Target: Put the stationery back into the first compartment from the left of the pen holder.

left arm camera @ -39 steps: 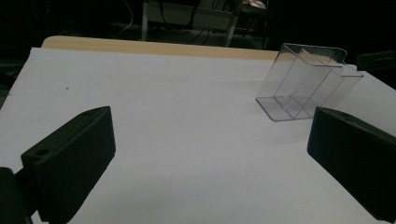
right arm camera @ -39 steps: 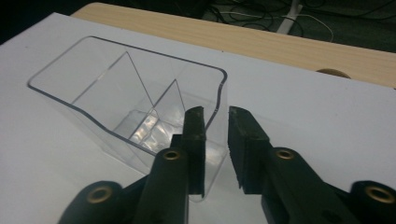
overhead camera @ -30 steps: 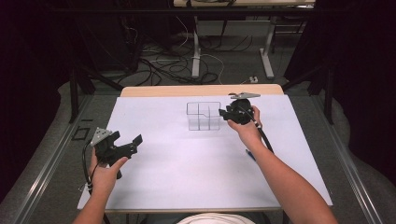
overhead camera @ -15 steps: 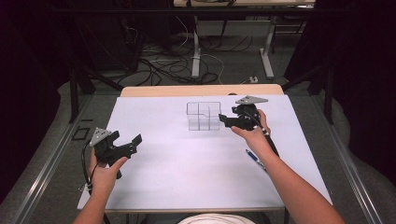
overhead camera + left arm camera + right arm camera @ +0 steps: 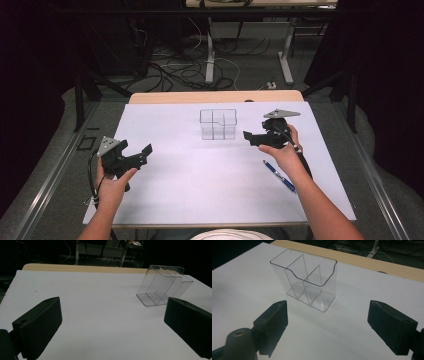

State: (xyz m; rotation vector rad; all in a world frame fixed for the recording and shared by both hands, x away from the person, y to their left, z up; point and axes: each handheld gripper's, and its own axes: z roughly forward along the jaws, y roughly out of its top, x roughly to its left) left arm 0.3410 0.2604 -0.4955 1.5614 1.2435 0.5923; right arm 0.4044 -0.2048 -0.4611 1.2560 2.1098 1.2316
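A clear plastic organizer (image 5: 218, 124) with inner dividers stands upright at the back middle of the white sheet (image 5: 200, 190). My right gripper (image 5: 252, 139) hovers just right of it, pointing at it. Its jaws have just been opening and stand open with nothing between them. In the right gripper view the organizer (image 5: 307, 286) sits ahead of the right gripper (image 5: 327, 322), apart from both pads. My left gripper (image 5: 142, 154) is held at the front left, open and empty. In the left gripper view the organizer (image 5: 162, 286) lies far off to the right of the left gripper (image 5: 112, 322).
A blue pen (image 5: 279, 175) lies on the sheet beside the right forearm. The wooden table edge (image 5: 215, 96) runs behind the organizer. Cables and table legs cover the dark floor beyond.
The right gripper has drawn back to the right, away from the organizer, and its jaws have spread apart. The left gripper has stayed where it was.
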